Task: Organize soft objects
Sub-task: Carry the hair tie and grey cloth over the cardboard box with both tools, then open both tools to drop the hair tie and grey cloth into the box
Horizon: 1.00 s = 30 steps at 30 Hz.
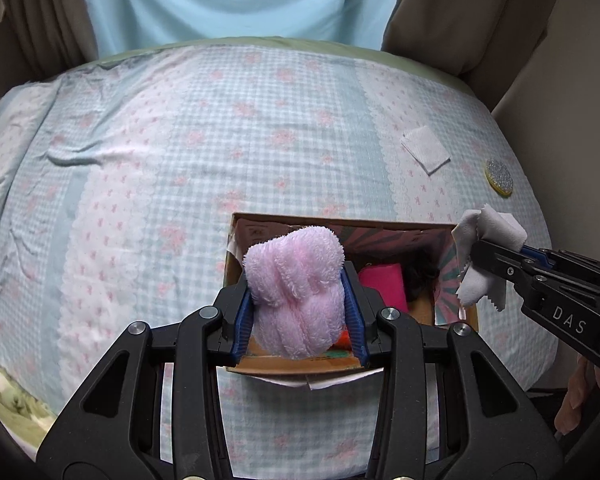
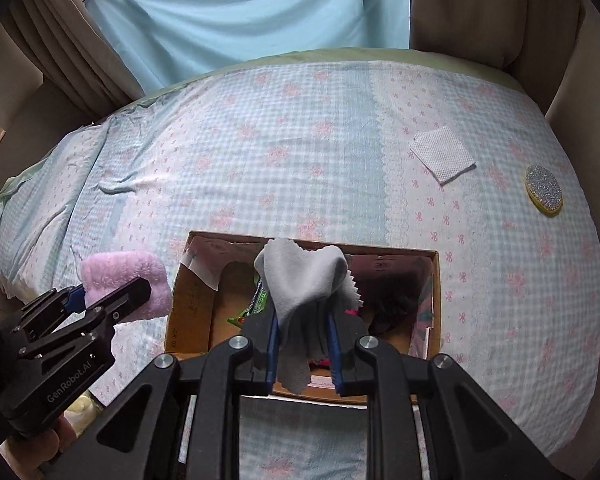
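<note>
The left claw (image 1: 298,312) was closed on a pink towel (image 1: 296,292), squeezed between its blue pads and held over the left half of the box (image 1: 456,312). The right claw (image 2: 302,344) was clamped on a grey cloth (image 2: 300,280), which draped over its fingertips and hung above the middle of the box. In the left view that cloth showed at the box's right wall.

The box sat on the near part of the bed (image 2: 260,160), open at the top, with a pink item (image 1: 382,286), something dark (image 2: 392,308) and a green packet (image 2: 252,308) already inside.

Further right on the bed lay a white pad (image 2: 442,154) and a round sponge (image 2: 544,189), well apart from the box.

The step in hand looked like dropping both held pieces in. Next would call for lowering each claw and opening it, then reaching far right for the pad and sponge.
</note>
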{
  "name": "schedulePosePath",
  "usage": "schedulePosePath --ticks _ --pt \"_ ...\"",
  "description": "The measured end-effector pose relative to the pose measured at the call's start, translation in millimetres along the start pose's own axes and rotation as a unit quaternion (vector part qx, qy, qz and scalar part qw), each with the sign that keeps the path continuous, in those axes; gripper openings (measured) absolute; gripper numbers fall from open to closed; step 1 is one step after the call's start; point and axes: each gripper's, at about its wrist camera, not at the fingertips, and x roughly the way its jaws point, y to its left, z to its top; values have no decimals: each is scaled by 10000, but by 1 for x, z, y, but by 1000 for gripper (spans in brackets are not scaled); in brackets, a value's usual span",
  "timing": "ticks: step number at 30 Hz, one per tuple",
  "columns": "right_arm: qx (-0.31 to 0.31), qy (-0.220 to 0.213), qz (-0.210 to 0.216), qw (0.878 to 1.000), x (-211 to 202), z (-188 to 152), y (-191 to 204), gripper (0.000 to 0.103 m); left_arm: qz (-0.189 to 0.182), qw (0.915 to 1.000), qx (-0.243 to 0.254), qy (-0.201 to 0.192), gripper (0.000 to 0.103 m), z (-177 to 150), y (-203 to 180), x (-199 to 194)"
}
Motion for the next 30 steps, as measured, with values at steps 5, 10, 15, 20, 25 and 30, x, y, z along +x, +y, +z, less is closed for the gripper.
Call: schedulePosePath --ticks 5,10,15,20,25,30 --pt "196 466 105 9987 44 4 3 19 -127 9989 -19 447 36 0 12 42" --pt "261 863 209 9957 89 10 -3 19 -150 9954 -61 939 36 -9 21 90" --pt "343 1133 344 9924 116 18 -8 19 -210 9929 188 1154 36 -13 11 109" --pt "487 1487 499 9864 132 24 -15 43 -250 9896 460 1339 55 -16 -5 116" --pt "666 1325 513 9876 129 21 -33 103 -252 9907 528 1228 103 -24 -12 110" --pt "799 1228 483 9880 117 11 -43 103 -333 9899 483 1290 103 -32 -12 105"
